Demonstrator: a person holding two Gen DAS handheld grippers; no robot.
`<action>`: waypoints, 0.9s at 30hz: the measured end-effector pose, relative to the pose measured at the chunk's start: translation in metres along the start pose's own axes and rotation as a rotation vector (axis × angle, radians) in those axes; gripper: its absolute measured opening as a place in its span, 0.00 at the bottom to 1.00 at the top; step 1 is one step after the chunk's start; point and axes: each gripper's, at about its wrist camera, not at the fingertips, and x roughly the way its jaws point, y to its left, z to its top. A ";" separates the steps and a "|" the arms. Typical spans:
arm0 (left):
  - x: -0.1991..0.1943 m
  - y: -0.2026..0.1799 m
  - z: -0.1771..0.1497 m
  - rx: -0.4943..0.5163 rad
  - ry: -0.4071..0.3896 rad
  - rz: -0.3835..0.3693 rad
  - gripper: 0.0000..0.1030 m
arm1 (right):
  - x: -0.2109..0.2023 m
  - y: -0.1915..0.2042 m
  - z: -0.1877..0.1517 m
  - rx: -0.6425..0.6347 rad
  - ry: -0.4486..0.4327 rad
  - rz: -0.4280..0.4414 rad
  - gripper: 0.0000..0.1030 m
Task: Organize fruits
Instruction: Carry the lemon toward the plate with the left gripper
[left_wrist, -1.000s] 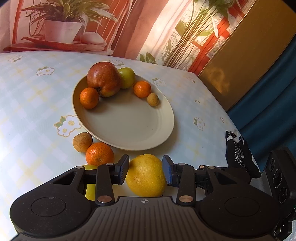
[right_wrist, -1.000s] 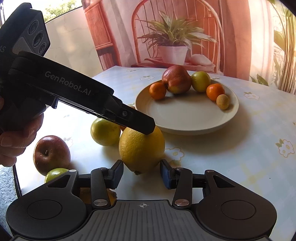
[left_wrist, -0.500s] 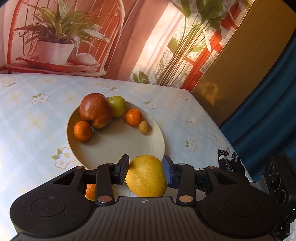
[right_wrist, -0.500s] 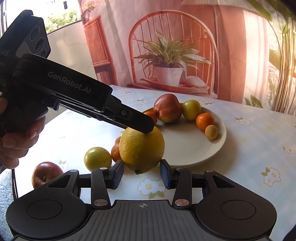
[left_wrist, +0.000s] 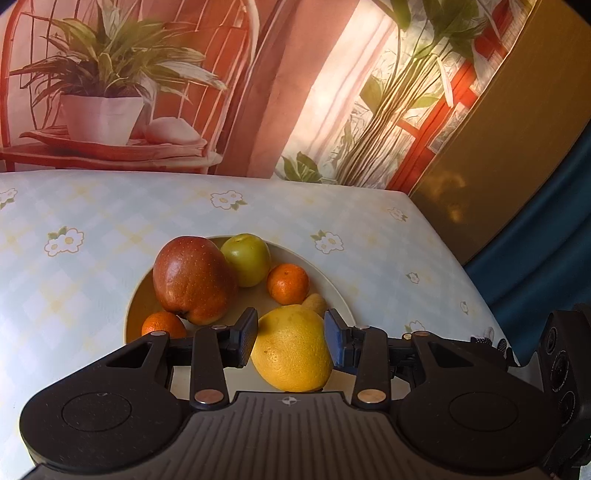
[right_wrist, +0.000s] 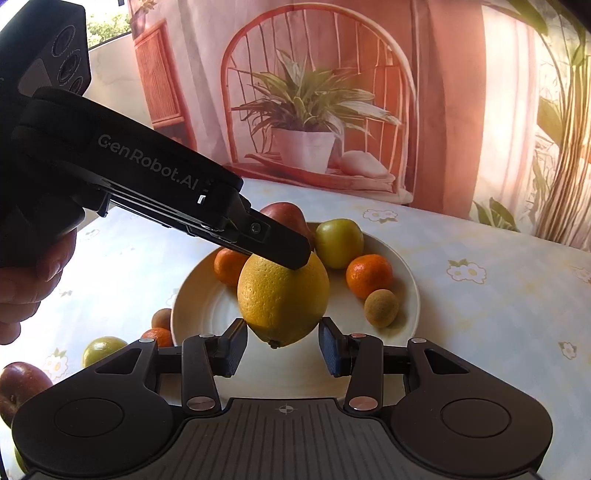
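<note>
With five fruits already on the plate (right_wrist: 207, 314), the left gripper (left_wrist: 291, 332) clamped the yellow citrus (right_wrist: 282, 295) above it (the right gripper (right_wrist: 282, 345) gaped, empty), while unsorted fruits (right_wrist: 103, 349) lay at the plate's eight o'clock.

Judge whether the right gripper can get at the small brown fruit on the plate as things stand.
Probably not yet. The yellow citrus, clamped in the left gripper, hangs between the open fingers of the right gripper. The brown fruit itself lies uncovered, right of that.

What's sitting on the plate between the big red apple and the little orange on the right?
A green apple sits between the red apple and the small orange, toward the far side of the plate. The left wrist view shows it best.
</note>
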 end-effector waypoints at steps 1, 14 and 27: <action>0.004 0.002 0.002 -0.003 0.004 0.008 0.40 | 0.005 -0.003 0.002 0.004 0.007 0.002 0.38; 0.022 0.010 0.009 -0.024 0.010 0.017 0.39 | 0.031 -0.016 0.006 0.037 0.019 -0.004 0.38; 0.008 0.010 0.006 -0.006 -0.018 0.042 0.39 | 0.036 -0.016 0.009 0.069 0.027 -0.056 0.37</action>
